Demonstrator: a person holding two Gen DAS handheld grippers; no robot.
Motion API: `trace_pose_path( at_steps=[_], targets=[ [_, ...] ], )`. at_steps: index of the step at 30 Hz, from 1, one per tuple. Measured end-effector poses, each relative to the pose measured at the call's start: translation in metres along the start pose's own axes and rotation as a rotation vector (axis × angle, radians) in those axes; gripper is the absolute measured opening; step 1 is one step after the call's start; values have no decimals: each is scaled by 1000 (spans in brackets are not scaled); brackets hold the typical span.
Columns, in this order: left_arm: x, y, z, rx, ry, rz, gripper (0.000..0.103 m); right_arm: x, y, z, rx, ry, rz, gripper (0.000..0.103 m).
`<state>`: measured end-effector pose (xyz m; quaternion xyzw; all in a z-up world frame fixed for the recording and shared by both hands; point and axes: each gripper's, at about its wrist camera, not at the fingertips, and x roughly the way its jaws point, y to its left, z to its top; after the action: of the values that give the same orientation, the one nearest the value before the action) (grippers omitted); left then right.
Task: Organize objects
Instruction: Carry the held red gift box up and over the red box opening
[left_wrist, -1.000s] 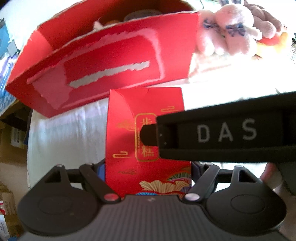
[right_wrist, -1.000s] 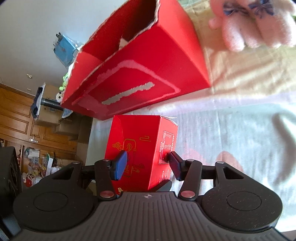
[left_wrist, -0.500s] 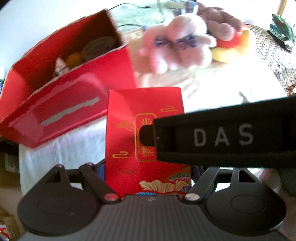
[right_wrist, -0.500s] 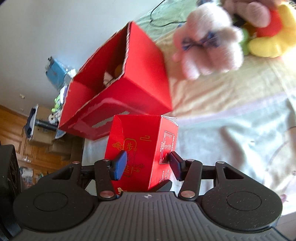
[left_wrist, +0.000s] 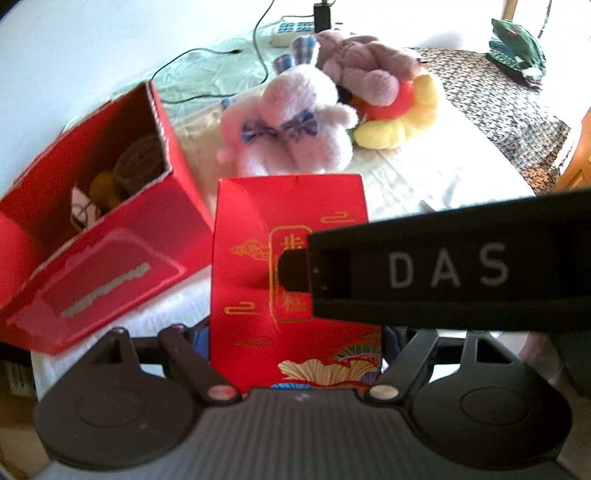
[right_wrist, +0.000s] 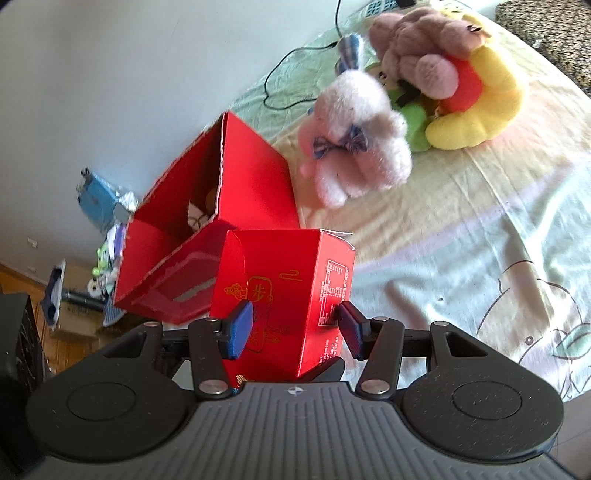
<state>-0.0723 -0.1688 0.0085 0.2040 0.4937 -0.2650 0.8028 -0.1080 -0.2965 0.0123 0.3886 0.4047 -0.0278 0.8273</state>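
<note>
Both hand-held grippers, left (left_wrist: 295, 343) and right (right_wrist: 295, 325), are clamped on the small red gold-printed carton (right_wrist: 284, 295), held aloft beside the large open red cardboard box (right_wrist: 221, 206). Step: transport. Next: lower it inside, probably.

Bare sheet to your right, clutter ahead and left.
The open box (right_wrist: 207, 236) blocks your left; the plush toys (right_wrist: 399, 107) crowd ahead; the bed (right_wrist: 461, 236) right stays free.
</note>
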Motion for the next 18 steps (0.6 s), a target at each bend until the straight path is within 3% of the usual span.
trace_pose_path(
  at_steps=[11, 18],
  targets=[
    [-10, 2, 21, 114, -5, -82, 79, -10, 19, -2, 68, -75, -91, 54],
    [-33, 19, 41, 177, -69, -104, 79, -26, 44, 8, 78, -159, -108, 54]
  ],
)
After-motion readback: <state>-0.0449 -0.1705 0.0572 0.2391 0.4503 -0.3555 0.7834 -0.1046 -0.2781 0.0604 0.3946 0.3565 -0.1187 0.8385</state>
